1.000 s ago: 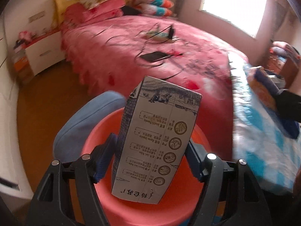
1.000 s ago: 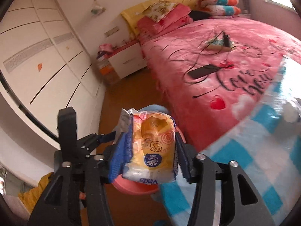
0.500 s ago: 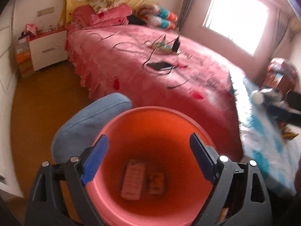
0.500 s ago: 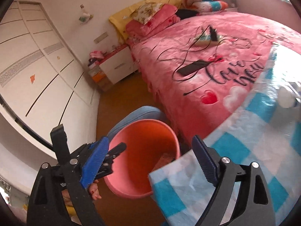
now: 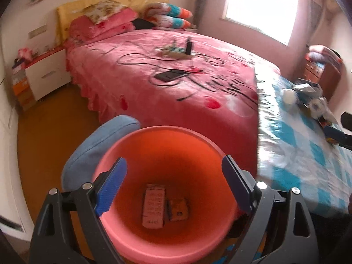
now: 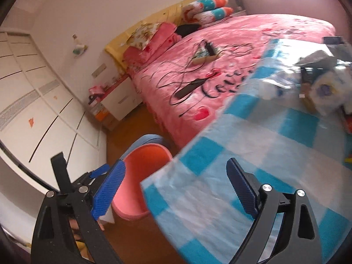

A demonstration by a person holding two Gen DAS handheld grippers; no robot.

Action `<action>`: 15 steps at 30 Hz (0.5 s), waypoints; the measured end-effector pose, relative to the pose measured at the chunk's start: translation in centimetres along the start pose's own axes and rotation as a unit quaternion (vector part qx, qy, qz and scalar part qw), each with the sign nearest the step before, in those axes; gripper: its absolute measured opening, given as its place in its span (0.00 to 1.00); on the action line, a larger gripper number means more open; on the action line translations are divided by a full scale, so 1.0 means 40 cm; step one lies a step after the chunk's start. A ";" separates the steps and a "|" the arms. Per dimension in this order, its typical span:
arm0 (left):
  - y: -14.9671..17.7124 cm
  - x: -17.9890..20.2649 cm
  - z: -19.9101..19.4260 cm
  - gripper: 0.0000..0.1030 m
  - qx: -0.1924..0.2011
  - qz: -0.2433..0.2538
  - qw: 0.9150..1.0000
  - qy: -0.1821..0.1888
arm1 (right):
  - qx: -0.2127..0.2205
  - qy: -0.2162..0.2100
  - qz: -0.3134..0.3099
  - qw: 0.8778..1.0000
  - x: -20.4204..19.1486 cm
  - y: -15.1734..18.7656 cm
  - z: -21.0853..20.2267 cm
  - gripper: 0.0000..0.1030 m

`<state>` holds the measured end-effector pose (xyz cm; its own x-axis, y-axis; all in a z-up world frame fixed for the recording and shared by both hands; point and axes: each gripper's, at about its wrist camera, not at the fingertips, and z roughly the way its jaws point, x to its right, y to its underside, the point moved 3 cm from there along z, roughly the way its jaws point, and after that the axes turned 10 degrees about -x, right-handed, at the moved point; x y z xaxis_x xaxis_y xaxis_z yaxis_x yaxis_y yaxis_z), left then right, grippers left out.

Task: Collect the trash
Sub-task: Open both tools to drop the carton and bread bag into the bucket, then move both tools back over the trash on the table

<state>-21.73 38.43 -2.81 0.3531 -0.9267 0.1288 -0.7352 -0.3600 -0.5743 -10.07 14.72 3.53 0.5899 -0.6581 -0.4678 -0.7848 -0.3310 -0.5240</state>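
Note:
My left gripper (image 5: 173, 160) hangs open over the salmon-pink bucket (image 5: 154, 129), nothing between its blue pads. A milk carton (image 5: 154, 205) and a yellow tissue packet (image 5: 178, 206) lie side by side on the bucket's bottom. In the right wrist view my right gripper (image 6: 176, 162) is empty and its jaws are opening. It hovers over the corner of the blue-and-white checked tablecloth (image 6: 264, 154), with the bucket (image 6: 143, 154) down to its left. Wrappers, tissue rolls and other litter (image 6: 325, 90) are heaped at the table's far right; the same litter (image 5: 308, 96) shows in the left wrist view.
A blue cushioned stool (image 5: 99, 143) stands against the bucket's far left side. Beyond it is a pink bed (image 5: 176, 101) with cables, a power strip and a dark phone. A white nightstand (image 5: 46, 74) and wardrobe doors (image 6: 33, 110) line the left wall.
Both grippers opened and dropped their loads: the carton from the left, the tissue packet from the right, both now in the bucket. The right gripper swung right, over the table.

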 end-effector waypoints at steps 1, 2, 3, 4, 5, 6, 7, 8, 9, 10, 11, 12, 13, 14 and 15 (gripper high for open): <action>-0.007 0.022 -0.001 0.86 0.000 0.007 1.000 0.006 | 0.005 0.007 0.003 1.000 0.015 0.004 -0.014 0.89; -0.014 0.038 -0.002 0.86 0.000 0.012 1.000 0.010 | 0.009 0.013 0.006 1.000 0.028 0.008 -0.026 0.90; -0.020 0.053 -0.003 0.86 0.000 0.018 1.000 0.012 | 0.013 0.018 0.009 1.000 0.042 0.013 -0.037 0.92; -0.027 0.074 -0.007 0.86 0.003 0.023 1.000 0.014 | 0.017 0.022 0.010 1.000 0.053 0.015 -0.046 0.92; -0.033 0.088 -0.009 0.86 0.005 0.025 1.000 0.016 | 0.021 0.026 0.010 0.999 0.061 0.019 -0.055 0.92; -0.037 0.103 -0.010 0.86 0.005 0.027 0.999 0.021 | 0.024 0.033 0.009 0.999 0.074 0.023 -0.066 0.92; -0.042 0.123 -0.011 0.86 0.005 0.031 0.999 0.027 | 0.027 0.039 0.008 0.999 0.080 0.024 -0.074 0.92; -0.045 0.140 -0.013 0.86 0.004 0.035 0.999 0.031 | 0.030 0.044 0.007 0.999 0.089 0.026 -0.081 0.93; -0.049 0.159 -0.015 0.86 0.004 0.040 0.999 0.033 | 0.034 0.047 0.007 0.998 0.099 0.028 -0.091 0.93; -0.052 0.174 -0.015 0.86 0.003 0.043 0.998 0.035 | 0.036 0.049 0.008 0.998 0.106 0.030 -0.098 0.93; -0.056 0.192 -0.017 0.86 0.002 0.047 0.998 0.038 | 0.037 0.049 0.009 0.998 0.114 0.031 -0.106 0.93; -0.060 0.206 -0.019 0.86 0.001 0.050 0.998 0.041 | 0.039 0.050 0.010 0.998 0.122 0.033 -0.114 0.93; -0.066 0.228 -0.021 0.86 0.001 0.055 0.997 0.045 | 0.041 0.049 0.013 0.998 0.132 0.035 -0.123 0.93; -0.073 0.245 -0.024 0.86 0.002 0.058 0.997 0.050 | 0.042 0.047 0.017 0.998 0.142 0.038 -0.132 0.93; -0.079 0.258 -0.026 0.86 0.002 0.061 0.997 0.053 | 0.044 0.047 0.021 0.998 0.152 0.040 -0.140 0.93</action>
<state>-16.35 29.88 1.17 0.1981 -0.9698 0.1424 -0.7671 -0.2439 -0.5934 -8.79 6.41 3.83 0.5332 -0.7318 -0.4245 -0.7866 -0.2442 -0.5672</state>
